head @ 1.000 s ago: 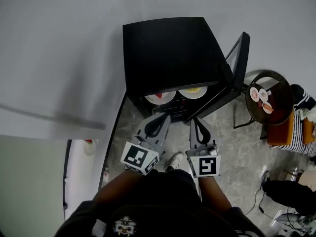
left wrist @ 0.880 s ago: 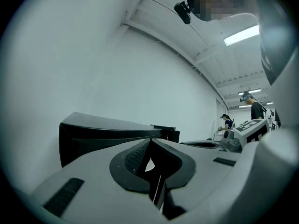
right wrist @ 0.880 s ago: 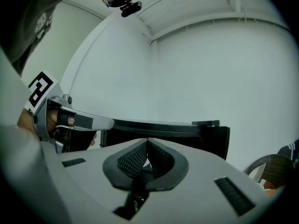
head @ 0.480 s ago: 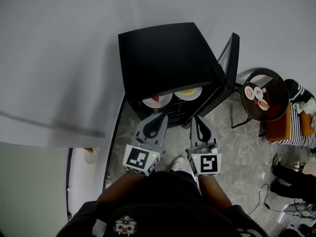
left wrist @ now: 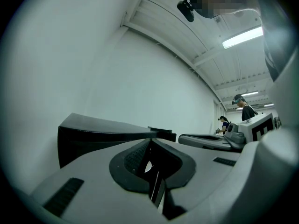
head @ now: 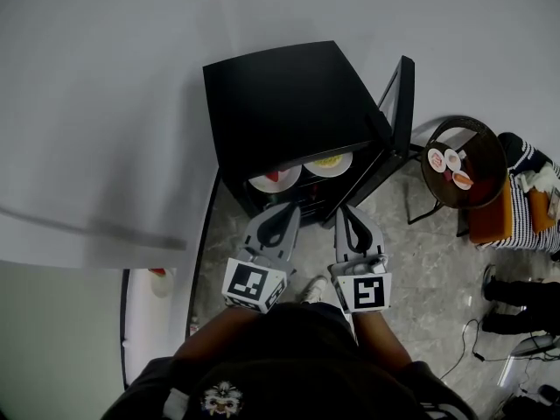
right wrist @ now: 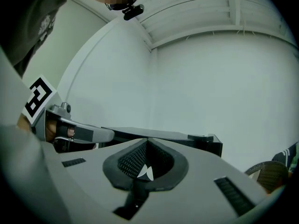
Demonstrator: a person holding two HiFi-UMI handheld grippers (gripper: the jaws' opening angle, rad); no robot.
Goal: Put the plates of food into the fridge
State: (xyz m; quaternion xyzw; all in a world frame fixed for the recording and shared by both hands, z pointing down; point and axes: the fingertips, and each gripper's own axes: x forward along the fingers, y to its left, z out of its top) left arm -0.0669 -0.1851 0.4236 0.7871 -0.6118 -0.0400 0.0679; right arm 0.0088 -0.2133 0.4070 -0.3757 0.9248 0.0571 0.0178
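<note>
A small black fridge (head: 293,103) stands against the white wall, its door (head: 398,103) swung open to the right. Two white plates rest on its shelf: one with red food (head: 274,178) at the left, one with yellow food (head: 329,163) at the right. My left gripper (head: 282,210) and right gripper (head: 348,212) hover side by side just in front of the opening, both shut and holding nothing. In the left gripper view the fridge (left wrist: 103,129) shows beyond the closed jaws; in the right gripper view the fridge (right wrist: 163,136) and its door edge show likewise.
A round dark side table (head: 477,160) at the right carries three small dishes of food (head: 448,166). A person in a striped top (head: 525,208) sits beside it, and cables lie on the stone floor (head: 437,269). A white counter edge (head: 87,226) runs at the left.
Both grippers have stayed shut and close together in front of the fridge. The view has shifted a little, so the fridge and side table sit further left; the door looks narrower.
</note>
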